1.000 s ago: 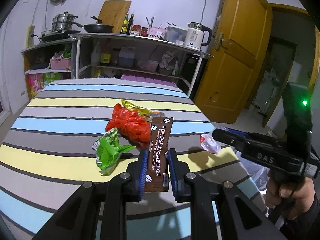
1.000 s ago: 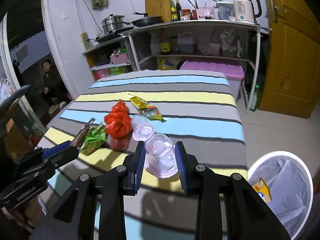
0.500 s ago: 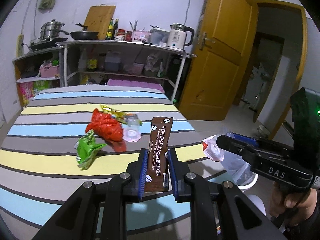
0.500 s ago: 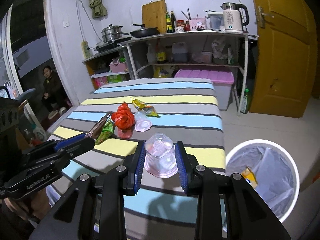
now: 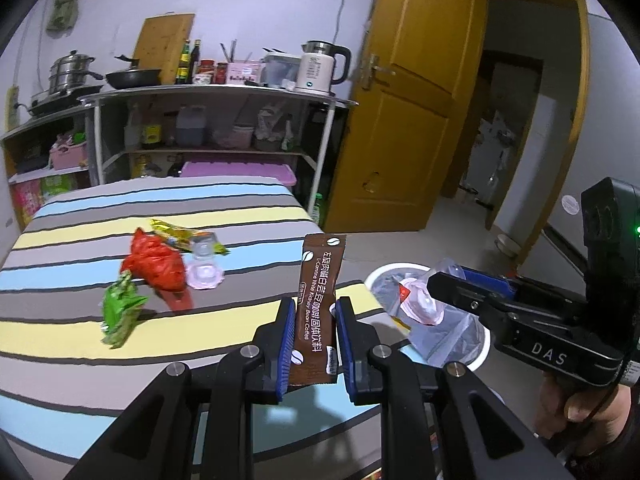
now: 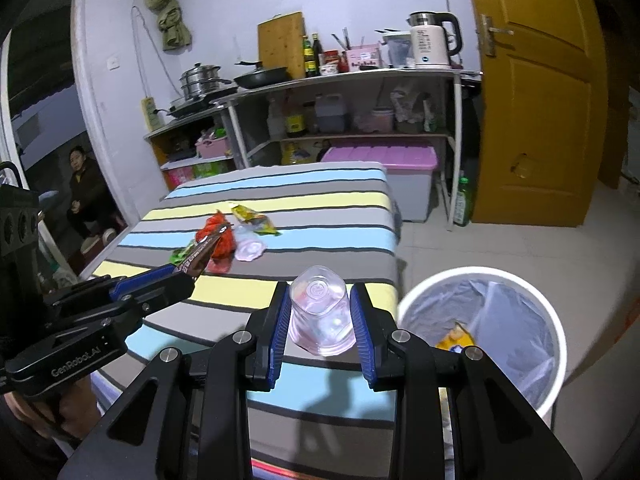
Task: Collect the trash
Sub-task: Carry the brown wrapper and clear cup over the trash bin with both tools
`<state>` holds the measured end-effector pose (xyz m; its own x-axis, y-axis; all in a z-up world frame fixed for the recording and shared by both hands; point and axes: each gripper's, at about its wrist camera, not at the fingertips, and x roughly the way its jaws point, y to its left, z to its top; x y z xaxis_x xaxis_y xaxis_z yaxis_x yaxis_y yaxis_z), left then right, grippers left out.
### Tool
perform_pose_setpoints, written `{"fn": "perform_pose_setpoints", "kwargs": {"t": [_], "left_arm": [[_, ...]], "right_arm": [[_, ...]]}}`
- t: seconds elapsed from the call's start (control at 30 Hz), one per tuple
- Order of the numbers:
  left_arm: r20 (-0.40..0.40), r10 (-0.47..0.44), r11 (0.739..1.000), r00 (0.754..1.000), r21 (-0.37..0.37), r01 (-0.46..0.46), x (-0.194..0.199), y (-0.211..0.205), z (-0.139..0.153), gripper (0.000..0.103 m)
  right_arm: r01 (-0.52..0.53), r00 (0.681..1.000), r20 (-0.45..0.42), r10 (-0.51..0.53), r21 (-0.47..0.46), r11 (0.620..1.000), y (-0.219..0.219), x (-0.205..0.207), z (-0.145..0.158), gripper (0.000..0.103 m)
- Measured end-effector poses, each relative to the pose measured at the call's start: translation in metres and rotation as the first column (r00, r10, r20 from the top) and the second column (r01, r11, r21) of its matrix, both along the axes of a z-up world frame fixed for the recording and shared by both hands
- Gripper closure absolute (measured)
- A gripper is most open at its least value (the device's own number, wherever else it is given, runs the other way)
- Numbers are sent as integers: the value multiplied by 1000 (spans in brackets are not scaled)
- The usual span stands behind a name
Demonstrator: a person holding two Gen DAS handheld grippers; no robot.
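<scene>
My left gripper [image 5: 314,320] is shut on a brown coffee sachet [image 5: 319,300], held upright above the table's near right corner. My right gripper [image 6: 321,312] is shut on a clear plastic jelly cup [image 6: 322,316], held above the table's right edge, left of the white trash bin [image 6: 480,280] with a clear liner. In the left wrist view the right gripper [image 5: 436,284] and its cup [image 5: 420,304] hang over the bin [image 5: 384,276]. On the striped table [image 5: 60,248] lie a red wrapper [image 5: 158,264], a green wrapper [image 5: 120,306], a yellow wrapper [image 5: 172,234] and a clear cup [image 5: 204,272].
A metal shelf rack [image 6: 360,80] with pans, kettle and bottles stands behind the table. A purple-lidded box [image 6: 384,160] sits under it. A yellow door [image 6: 536,92] is to the right. A person [image 6: 82,188] sits in the doorway at left. Some yellow trash [image 6: 452,338] lies in the bin.
Both grippers have pulled back from the table and swung right with their loads. The bin has come closer in both views, and the right gripper's cup now sits over it in the left view.
</scene>
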<state>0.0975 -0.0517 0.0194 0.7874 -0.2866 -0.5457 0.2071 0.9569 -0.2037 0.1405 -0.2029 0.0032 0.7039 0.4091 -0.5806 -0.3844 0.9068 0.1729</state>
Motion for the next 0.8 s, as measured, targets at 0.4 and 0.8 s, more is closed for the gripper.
{"fn": "perform_pose_setpoints", "kwargs": {"t": [0.4, 0.8], "left_arm": [[-5, -103, 995, 995, 20, 103, 24, -54, -3, 82], [-37, -193, 980, 981, 36, 194, 51, -106, -14, 82]], "right_arm": [[117, 993, -11, -117, 12, 993, -55, 2, -9, 71], [220, 975, -52, -218, 36, 975, -108, 13, -27, 71]]}}
